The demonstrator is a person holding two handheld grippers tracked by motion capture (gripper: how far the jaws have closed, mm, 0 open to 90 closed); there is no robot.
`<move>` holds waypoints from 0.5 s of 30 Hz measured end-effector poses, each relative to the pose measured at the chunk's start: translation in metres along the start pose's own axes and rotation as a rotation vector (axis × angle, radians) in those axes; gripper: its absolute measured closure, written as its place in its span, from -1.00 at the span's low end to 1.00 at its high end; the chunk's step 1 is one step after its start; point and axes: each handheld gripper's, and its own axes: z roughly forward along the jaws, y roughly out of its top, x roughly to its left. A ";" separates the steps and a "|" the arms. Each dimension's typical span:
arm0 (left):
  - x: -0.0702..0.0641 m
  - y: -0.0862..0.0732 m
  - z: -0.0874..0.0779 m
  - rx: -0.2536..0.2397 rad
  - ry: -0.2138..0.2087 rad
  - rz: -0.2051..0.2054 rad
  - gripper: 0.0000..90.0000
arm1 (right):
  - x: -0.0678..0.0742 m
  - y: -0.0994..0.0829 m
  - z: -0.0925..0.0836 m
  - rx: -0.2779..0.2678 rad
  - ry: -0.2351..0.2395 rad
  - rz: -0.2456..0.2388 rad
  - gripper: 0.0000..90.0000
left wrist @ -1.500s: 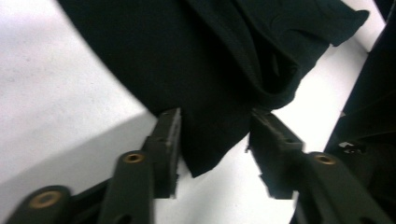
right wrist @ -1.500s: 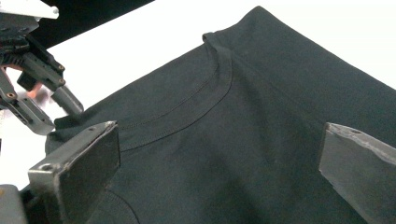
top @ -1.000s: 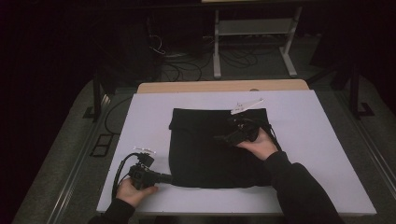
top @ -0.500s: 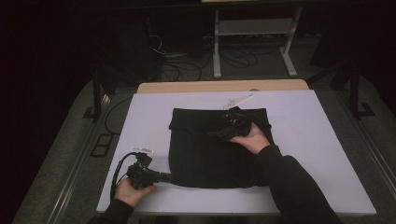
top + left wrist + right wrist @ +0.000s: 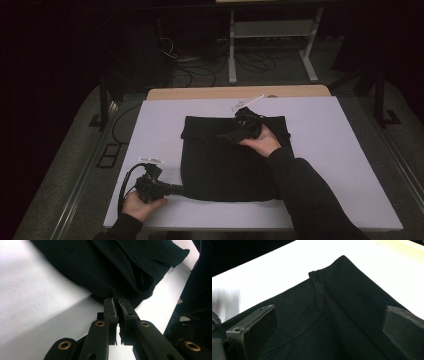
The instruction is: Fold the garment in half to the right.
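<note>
The folded black cloth garment (image 5: 230, 160) lies mid-surface on the white rectangular surface (image 5: 340, 150); left hand-held gripper (image 5: 176, 189) at its near-left corner, right hand-held gripper (image 5: 231, 135) over its far part.

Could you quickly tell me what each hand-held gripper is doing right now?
Left hand-held gripper: shut on the black folded cloth garment's edge.
Right hand-held gripper: open above it, holding nothing.

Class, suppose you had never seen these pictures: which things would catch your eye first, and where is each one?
A black folded garment lies in the middle of the white table, stark against it. At its near left corner the left gripper is shut on the cloth's edge. Over the garment's far edge the right gripper hovers with its jaws wide open, a stitched, curved seam lying between them in the right gripper view.
</note>
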 end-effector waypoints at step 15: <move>0.000 0.000 -0.002 -0.015 -0.002 0.010 0.86 | -0.007 0.018 0.015 0.009 -0.020 0.006 -1.00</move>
